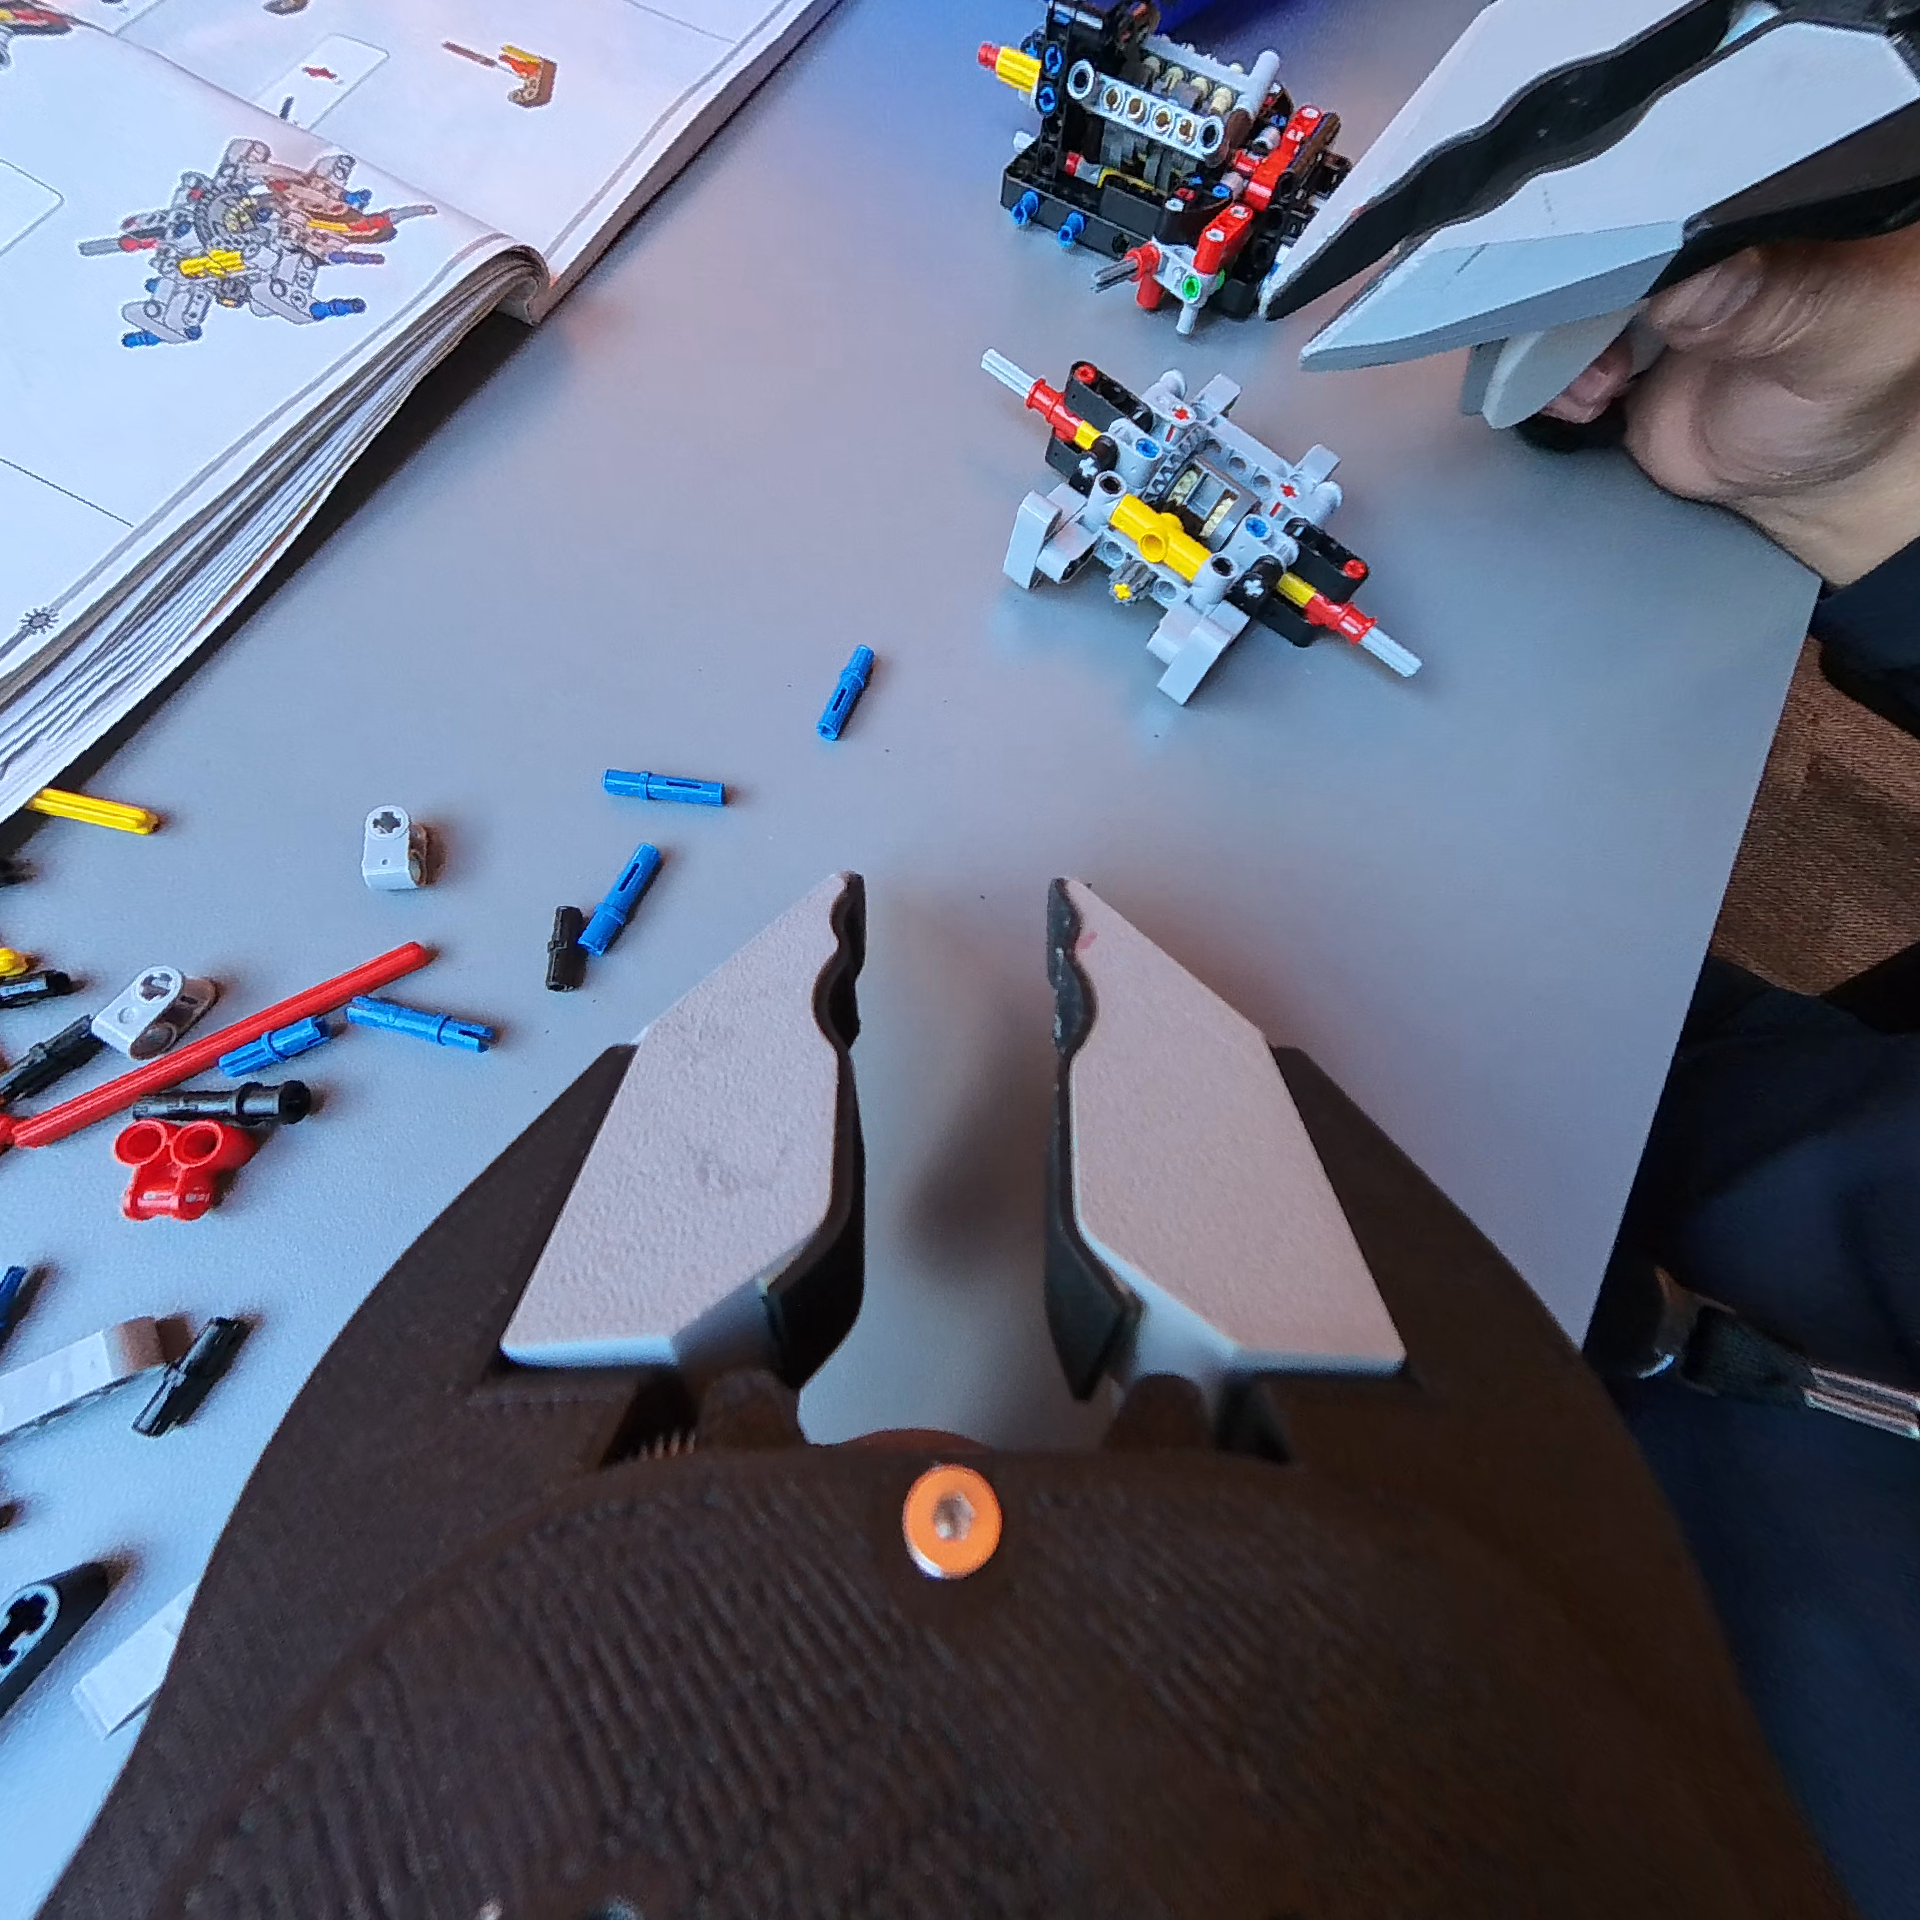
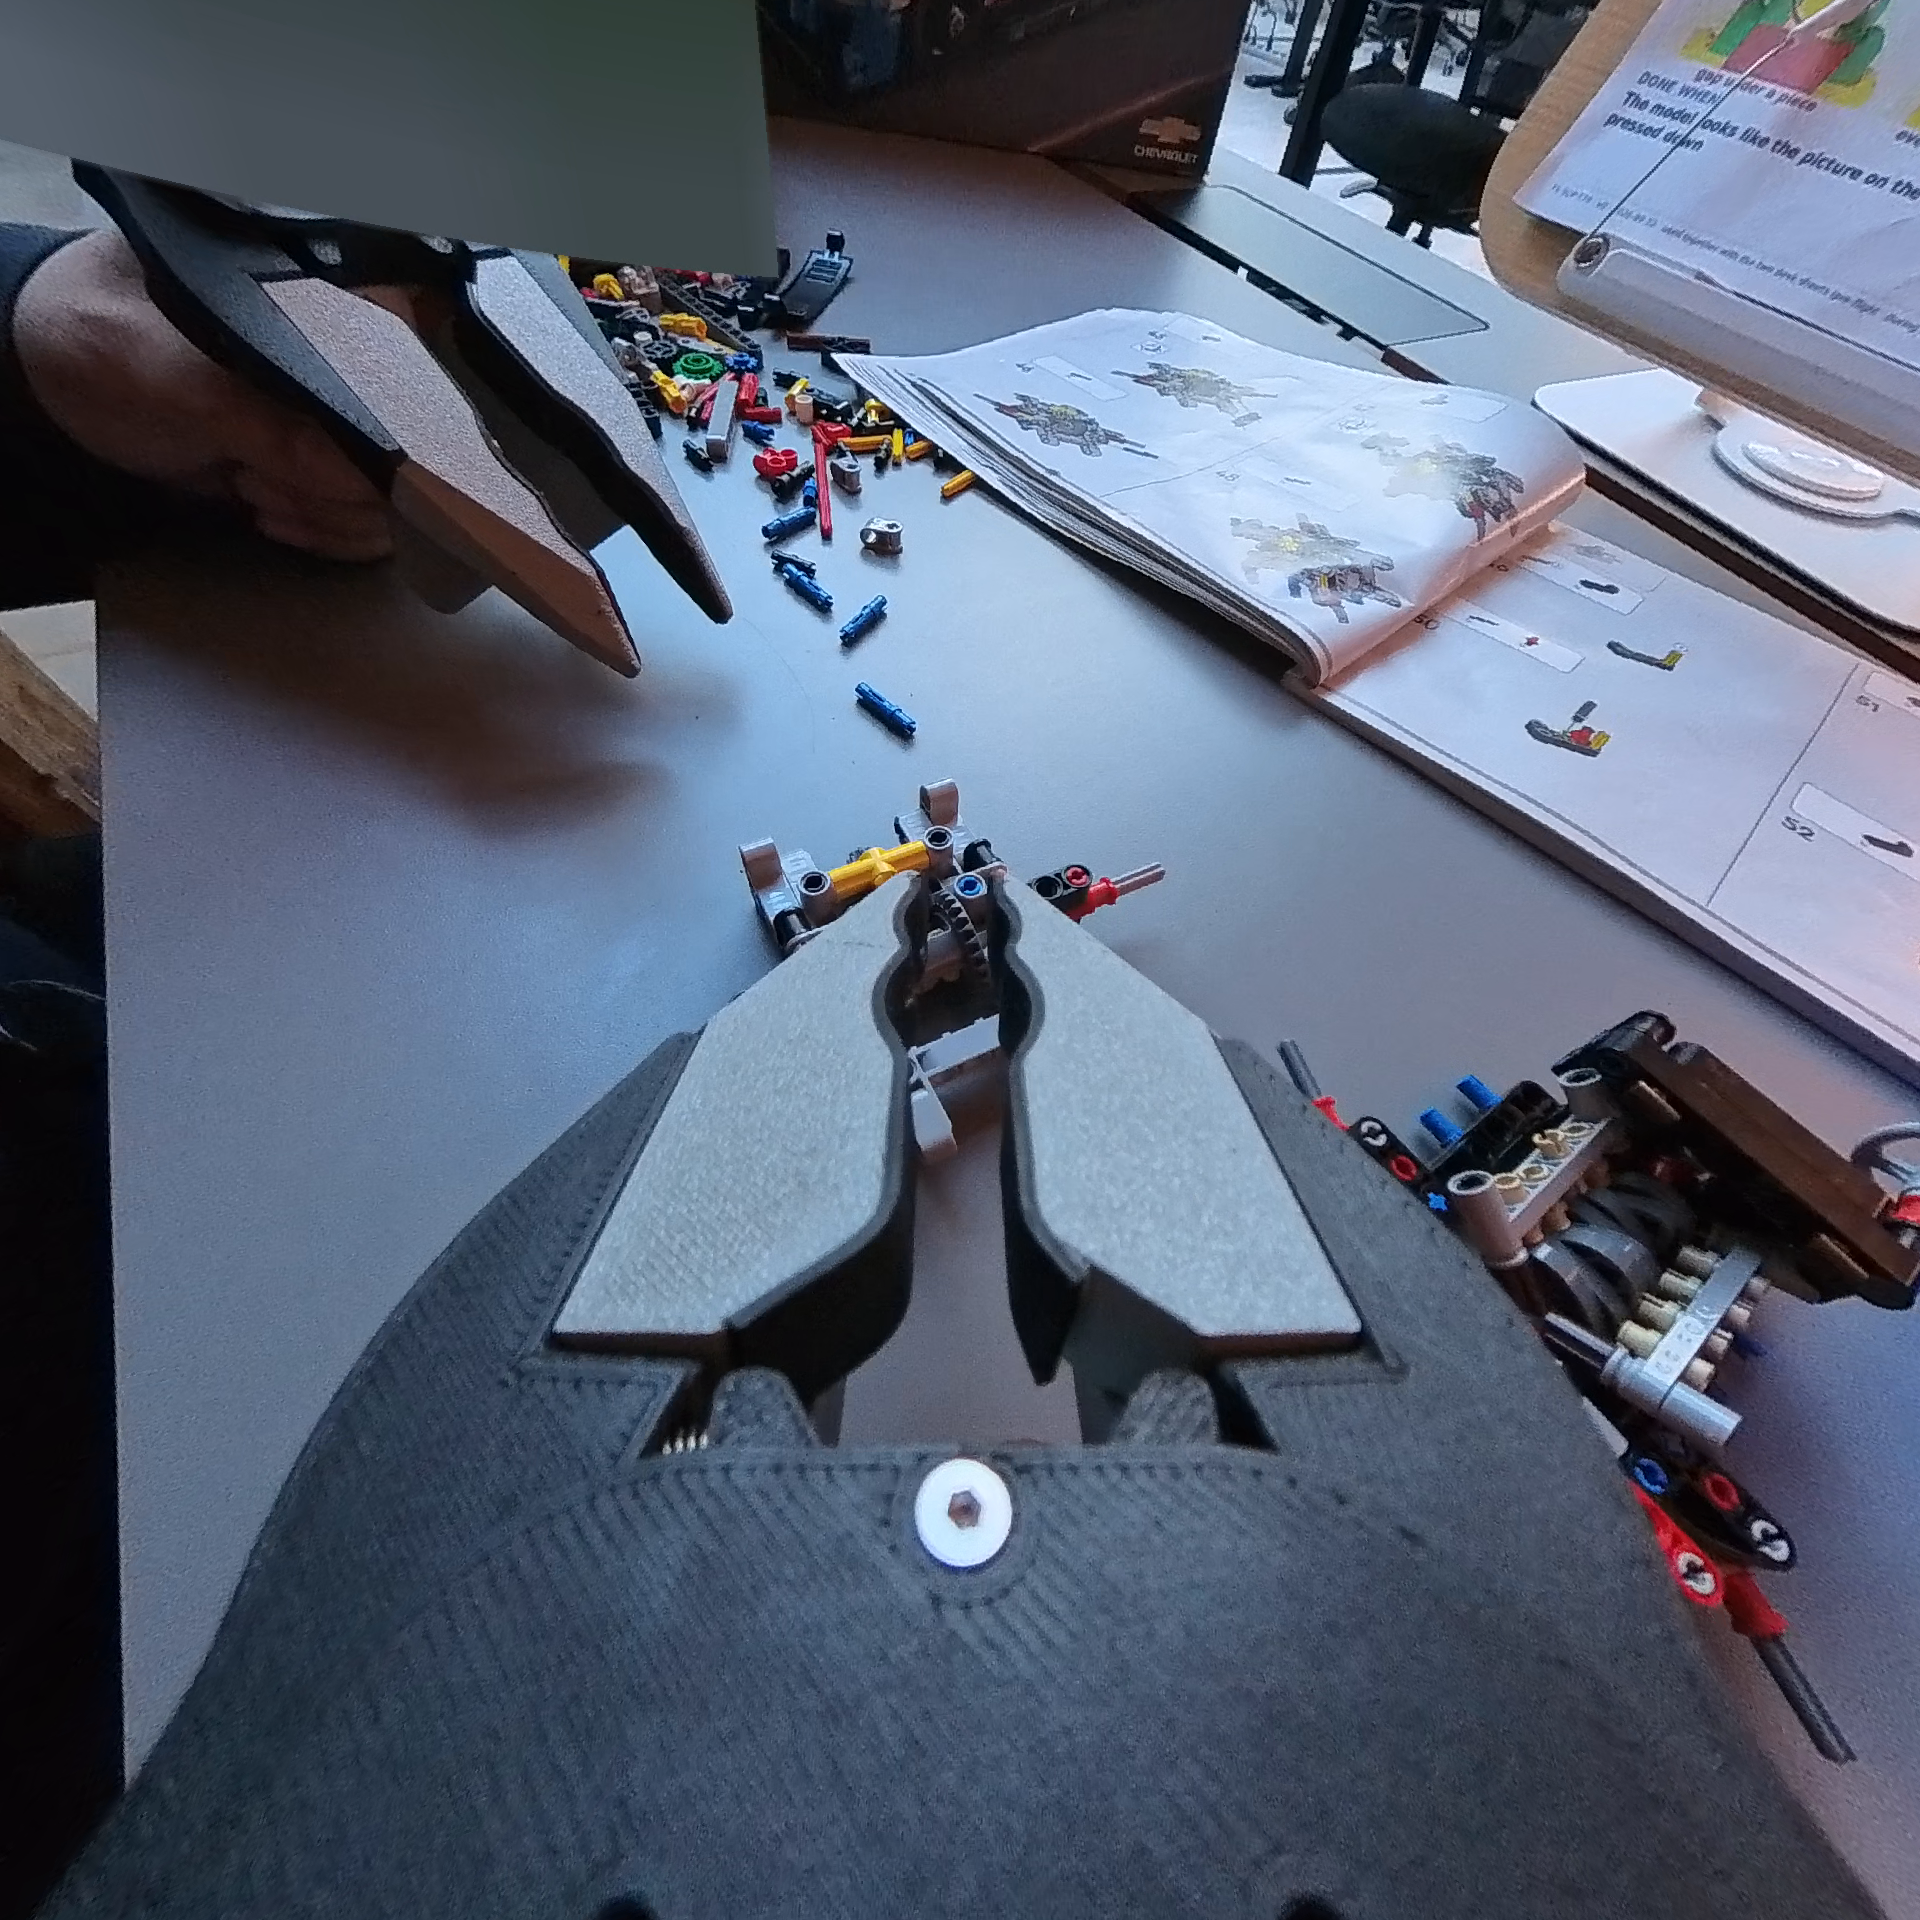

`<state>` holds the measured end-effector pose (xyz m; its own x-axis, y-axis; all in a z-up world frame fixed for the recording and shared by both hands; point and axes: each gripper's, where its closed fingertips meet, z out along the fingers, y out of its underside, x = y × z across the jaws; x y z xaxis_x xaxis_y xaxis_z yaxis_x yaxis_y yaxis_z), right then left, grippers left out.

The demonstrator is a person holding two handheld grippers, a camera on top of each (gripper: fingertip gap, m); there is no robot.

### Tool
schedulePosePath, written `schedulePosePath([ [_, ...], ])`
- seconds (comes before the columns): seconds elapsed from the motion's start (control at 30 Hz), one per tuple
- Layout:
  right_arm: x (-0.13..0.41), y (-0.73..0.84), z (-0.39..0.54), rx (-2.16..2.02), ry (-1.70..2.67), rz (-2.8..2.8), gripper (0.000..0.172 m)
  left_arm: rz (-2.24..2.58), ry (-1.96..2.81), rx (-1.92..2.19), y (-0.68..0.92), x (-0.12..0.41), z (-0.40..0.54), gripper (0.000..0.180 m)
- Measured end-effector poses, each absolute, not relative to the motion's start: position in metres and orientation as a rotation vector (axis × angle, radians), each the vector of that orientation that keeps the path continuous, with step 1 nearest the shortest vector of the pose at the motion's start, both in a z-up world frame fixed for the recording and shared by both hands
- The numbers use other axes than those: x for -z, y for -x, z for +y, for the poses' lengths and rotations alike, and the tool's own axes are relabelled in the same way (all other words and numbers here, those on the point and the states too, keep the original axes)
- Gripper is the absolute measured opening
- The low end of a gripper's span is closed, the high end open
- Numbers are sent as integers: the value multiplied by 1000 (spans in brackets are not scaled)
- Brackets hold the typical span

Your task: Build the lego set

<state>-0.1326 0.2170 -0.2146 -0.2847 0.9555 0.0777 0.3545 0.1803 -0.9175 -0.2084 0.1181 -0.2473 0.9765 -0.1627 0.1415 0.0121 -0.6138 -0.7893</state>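
Note:
My left gripper [image 1: 956, 883] is open and empty, low over the bare grey table [image 1: 727, 468]; it also shows in the right wrist view [image 2: 673, 639]. Blue pins [image 1: 845, 692] [image 1: 663, 787] [image 1: 620, 899] lie just ahead and to its left. A small grey brick assembly with a yellow axle [image 1: 1195, 520] rests on the table. My right gripper [image 2: 953, 883] hovers above it, its fingers a narrow gap apart, and I see the assembly [image 2: 883, 860] through that gap. In the left wrist view the right gripper [image 1: 1290, 332] is clear of the assembly and holds nothing.
A larger black, red and grey assembly [image 1: 1153, 156] [image 2: 1662, 1174] stands beyond the small one. An open instruction booklet [image 1: 260, 260] [image 2: 1247, 468] lies at the left. Loose parts [image 1: 177, 1153] [image 2: 727, 364] are scattered near it. The table edge [image 1: 1714, 831] runs at the right. Spacing between my two grippers at the tips: around 15 cm.

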Motion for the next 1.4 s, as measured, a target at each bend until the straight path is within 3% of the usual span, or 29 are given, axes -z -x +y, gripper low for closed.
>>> schedulePosePath([
  [0.33, 209, 136, 184, -1184, 1196, -1820, 10, 97, 2221, 249, 209, 247, 118, 33],
  [0.53, 228, 154, 146, -1008, 1207, -2007, 20, 101, 2218, 249, 209, 247, 118, 33],
  [0.77, 243, 157, 144, -958, 1268, -2072, 16, 104, 2214, 247, 209, 246, 118, 33],
  [0.87, 244, 149, 137, -1010, 1261, -2115, 3, 106, 2216, 245, 209, 247, 118, 33],
  [0.97, 247, 140, 136, -1001, 1264, -2144, 2, 104, 2219, 245, 209, 247, 118, 33],
  [1.2, 221, 147, 146, -1093, 1263, -2024, 12, 101, 2234, 226, 211, 249, 123, 33],
  [1.4, 245, 154, 148, -977, 1276, -2137, 15, 92, 2240, 200, 213, 250, 125, 33],
])
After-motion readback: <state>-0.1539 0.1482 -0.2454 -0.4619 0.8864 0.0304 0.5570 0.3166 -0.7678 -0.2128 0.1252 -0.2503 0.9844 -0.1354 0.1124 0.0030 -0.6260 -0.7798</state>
